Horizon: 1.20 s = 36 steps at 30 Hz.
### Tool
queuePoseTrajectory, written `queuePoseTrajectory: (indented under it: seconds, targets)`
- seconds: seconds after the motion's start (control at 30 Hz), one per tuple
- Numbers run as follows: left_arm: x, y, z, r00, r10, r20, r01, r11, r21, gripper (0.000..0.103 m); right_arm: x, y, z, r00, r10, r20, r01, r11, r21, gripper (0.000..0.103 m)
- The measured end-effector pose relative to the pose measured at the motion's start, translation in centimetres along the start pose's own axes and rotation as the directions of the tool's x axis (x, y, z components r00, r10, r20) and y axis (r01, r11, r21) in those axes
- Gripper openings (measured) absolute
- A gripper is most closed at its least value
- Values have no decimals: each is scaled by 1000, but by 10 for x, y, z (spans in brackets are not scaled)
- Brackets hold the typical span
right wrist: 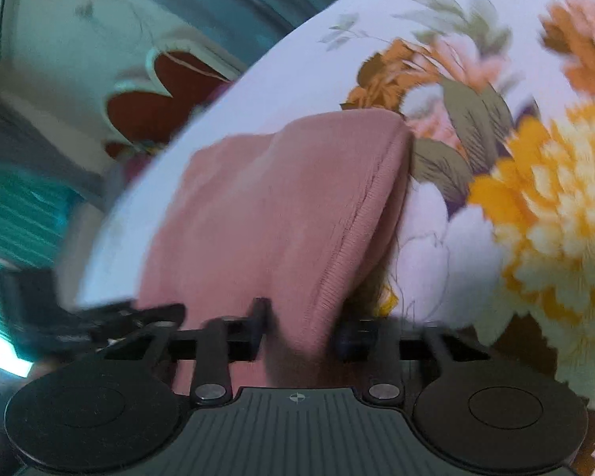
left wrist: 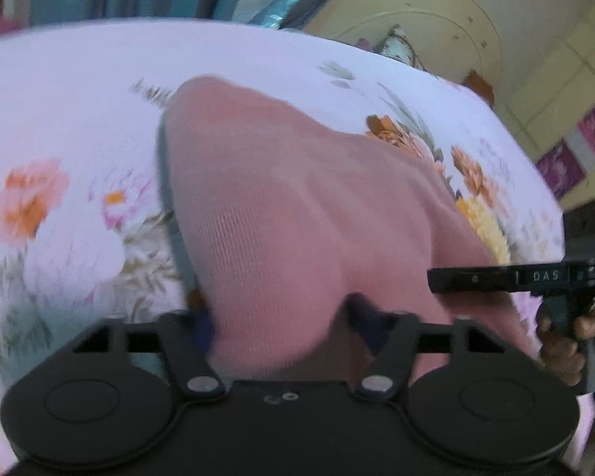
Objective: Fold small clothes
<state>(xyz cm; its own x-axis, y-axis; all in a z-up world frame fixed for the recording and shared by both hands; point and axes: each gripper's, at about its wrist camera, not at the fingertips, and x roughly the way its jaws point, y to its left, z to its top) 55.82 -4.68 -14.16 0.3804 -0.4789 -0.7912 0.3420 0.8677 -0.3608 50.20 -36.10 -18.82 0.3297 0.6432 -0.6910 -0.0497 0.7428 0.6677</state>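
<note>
A bed [left wrist: 79, 91] under a pale floral sheet fills both views, and on it, near the middle of each view, lies the pink knitted garment [left wrist: 281, 214], its near edge lifted off the sheet towards both cameras. It looks light, soft and limp, a fine ribbed knit that will sag and drape wherever it is not supported, and probably stretch if pulled, so it wants holding at two well-separated points on one edge rather than in the middle. A thicker hem runs down its side at 3 o'clock in the right wrist view, and that firmer band seems the surest place to grip. The left claw [left wrist: 281, 317], at 6 o'clock in its view, has its fingers pinched on a bunch of the near edge; a grey-blue trim runs along the cloth at 9 o'clock. The right claw [right wrist: 301, 329], narrower, holds a fold of the same edge beside the hem. Motion blur hides the fingertip contact itself.
</note>
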Motion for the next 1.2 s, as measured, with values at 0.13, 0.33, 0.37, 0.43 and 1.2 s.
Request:
queuePoseTrajectory:
  seconds: [0.13,0.33,0.37,0.43,1.2]
  targets:
    - [-10,-27,3,997,79,18,-81,990,115,36,0,24,-6,995,-94,22,96,989,-109,22]
    - [-27,-51,4,992,117,46,-124,967,221,33,-10,49,-12,991,-120,63,129,977,-172,21]
    - [-31,-54,4,992,115,49,-123,964,237,33,-15,54,-13,990,-123,74,135,973,-185,21]
    - [-39,-61,3,991,116,59,-128,955,269,33,-21,67,-17,988,-123,91,140,969,-203,21]
    - [-194,92,-74,985,112,129,-137,969,203,33,66,282,-82,988,-122,93,147,923,-355,21]
